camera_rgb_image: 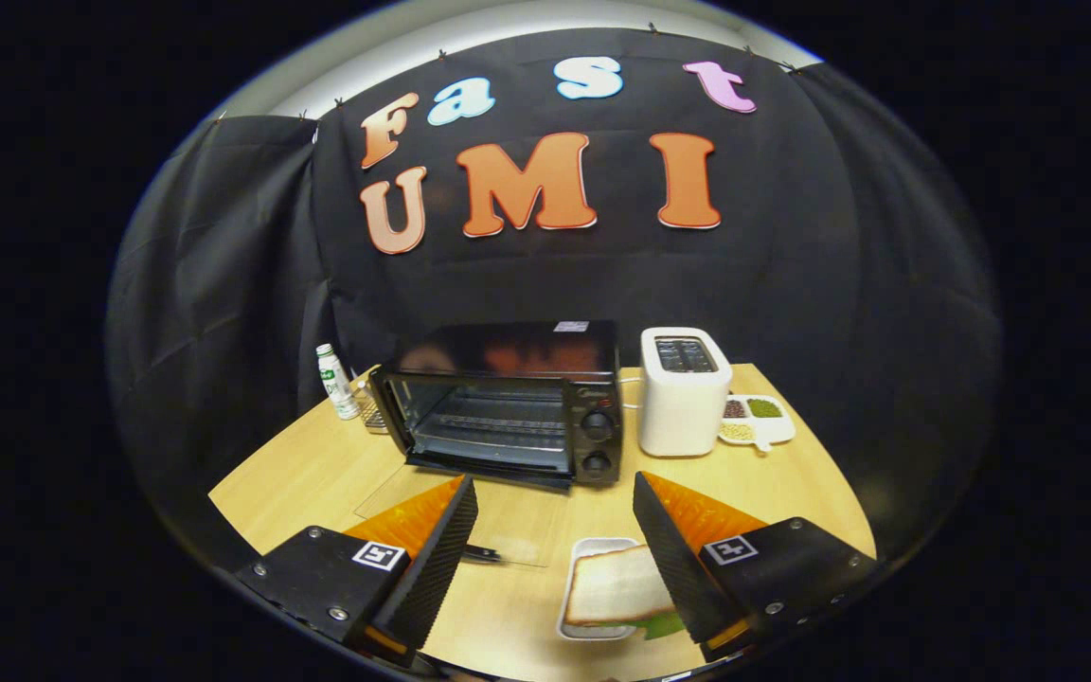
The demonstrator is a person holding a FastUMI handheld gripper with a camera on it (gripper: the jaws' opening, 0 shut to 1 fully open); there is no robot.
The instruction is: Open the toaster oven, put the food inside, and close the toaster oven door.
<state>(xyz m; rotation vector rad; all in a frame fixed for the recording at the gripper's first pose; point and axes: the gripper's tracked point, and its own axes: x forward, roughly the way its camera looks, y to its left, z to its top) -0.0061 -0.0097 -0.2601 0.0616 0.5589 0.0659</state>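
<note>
A black toaster oven (508, 398) stands at the back of the wooden table (318, 474), beyond my fingers. Its glass door (470, 530) is folded down flat toward me, and the wire rack inside shows. The door's handle lies just by my left finger. A sandwich (614, 585) with a bit of green leaf lies on a small white tray (593, 547) close in front, between the fingers and nearer the right one. My gripper (553, 481) is open above the table, with nothing between its fingers.
A white pop-up toaster (685, 390) stands right of the oven. Behind it lies a white divided dish (760, 421) of beans. A small white bottle (337, 381) stands left of the oven, near the table's back corner.
</note>
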